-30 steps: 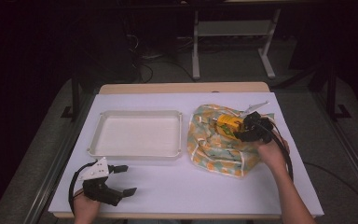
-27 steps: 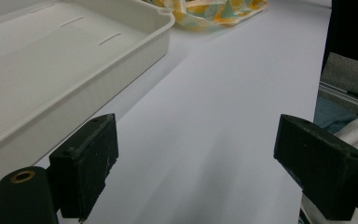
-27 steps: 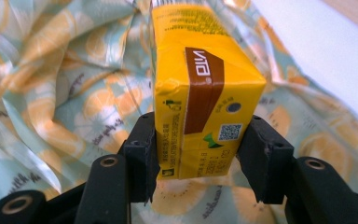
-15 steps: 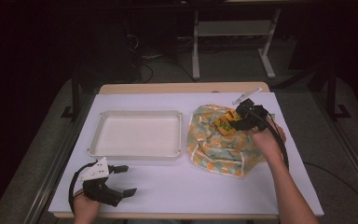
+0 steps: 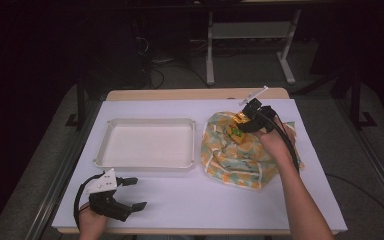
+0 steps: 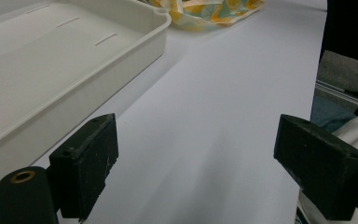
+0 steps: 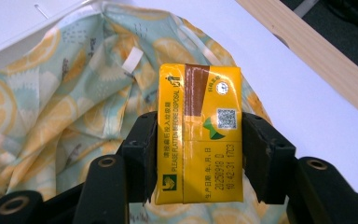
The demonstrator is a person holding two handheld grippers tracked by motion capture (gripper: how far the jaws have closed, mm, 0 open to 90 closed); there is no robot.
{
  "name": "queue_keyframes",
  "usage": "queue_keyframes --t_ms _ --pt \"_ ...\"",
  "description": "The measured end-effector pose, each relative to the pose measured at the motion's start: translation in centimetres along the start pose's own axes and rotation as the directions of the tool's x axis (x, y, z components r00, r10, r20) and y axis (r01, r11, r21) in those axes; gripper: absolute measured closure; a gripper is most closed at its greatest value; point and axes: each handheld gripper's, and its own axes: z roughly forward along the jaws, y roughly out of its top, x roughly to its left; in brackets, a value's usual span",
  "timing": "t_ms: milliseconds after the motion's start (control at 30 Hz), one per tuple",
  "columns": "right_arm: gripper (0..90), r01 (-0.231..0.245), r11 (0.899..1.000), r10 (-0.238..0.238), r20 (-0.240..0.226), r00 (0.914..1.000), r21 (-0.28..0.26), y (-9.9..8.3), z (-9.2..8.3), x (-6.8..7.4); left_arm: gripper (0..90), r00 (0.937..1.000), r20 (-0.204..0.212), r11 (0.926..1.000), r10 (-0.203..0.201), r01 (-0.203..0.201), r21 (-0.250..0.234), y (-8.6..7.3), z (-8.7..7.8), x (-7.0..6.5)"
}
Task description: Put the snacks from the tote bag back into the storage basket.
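My right gripper (image 5: 243,123) is shut on a yellow drink carton (image 5: 236,131), held above a lemon-print cloth bag (image 5: 230,160) on the right of the table. In the right gripper view the carton (image 7: 198,135) stands upright between the two black jaws of the right gripper (image 7: 199,119), with the bag (image 7: 51,116) spread below it. The left gripper (image 5: 137,193) rests near the table's front left edge, open and holding nothing. In the left gripper view, that gripper (image 6: 196,140) has its jaws wide apart over bare white tabletop.
A shallow white tray (image 5: 147,162) sits left of the bag, and its wall (image 6: 121,51) runs close by my left jaw. White sheet (image 5: 190,200) covers the table. A wooden table edge (image 5: 180,94) runs along the far side.
The right gripper has risen and drifted left and farther away with the carton, lifting it off the bag. The left gripper has stayed put.
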Motion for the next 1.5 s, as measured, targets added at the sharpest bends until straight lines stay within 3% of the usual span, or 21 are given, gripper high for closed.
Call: queue_keyframes --t_ms 300,433,600,1100,1500 --pt "43.7 0.002 1.0 -0.002 0.008 1.0 0.009 0.7 0.5 0.3 13.2 1.0 0.002 1.0 -0.003 0.003 0.002 0.0 0.0 0.0" --pt "35.4 -0.013 1.0 0.013 0.005 0.9999 0.02 0.9 0.5 0.2 13.2 1.0 0.004 0.9999 0.006 -0.006 0.01 0.1 0.2 -0.1" --pt "32.5 -0.016 0.999 0.017 -0.008 0.9998 0.032 0.9 0.8 0.2 13.2 1.0 0.004 1.0 -0.001 0.001 0.008 0.1 0.3 -0.1" --pt "33.8 -0.042 0.997 0.043 -0.015 0.999 0.06 1.0 2.1 0.0 13.2 1.0 0.0 1.0 0.003 -0.003 0.008 0.0 0.1 0.0" --pt "42.9 -0.033 0.997 0.033 -0.007 0.9994 0.066 1.2 2.4 0.1 13.2 1.0 -0.001 1.0 0.002 -0.002 0.005 0.0 0.1 0.0"
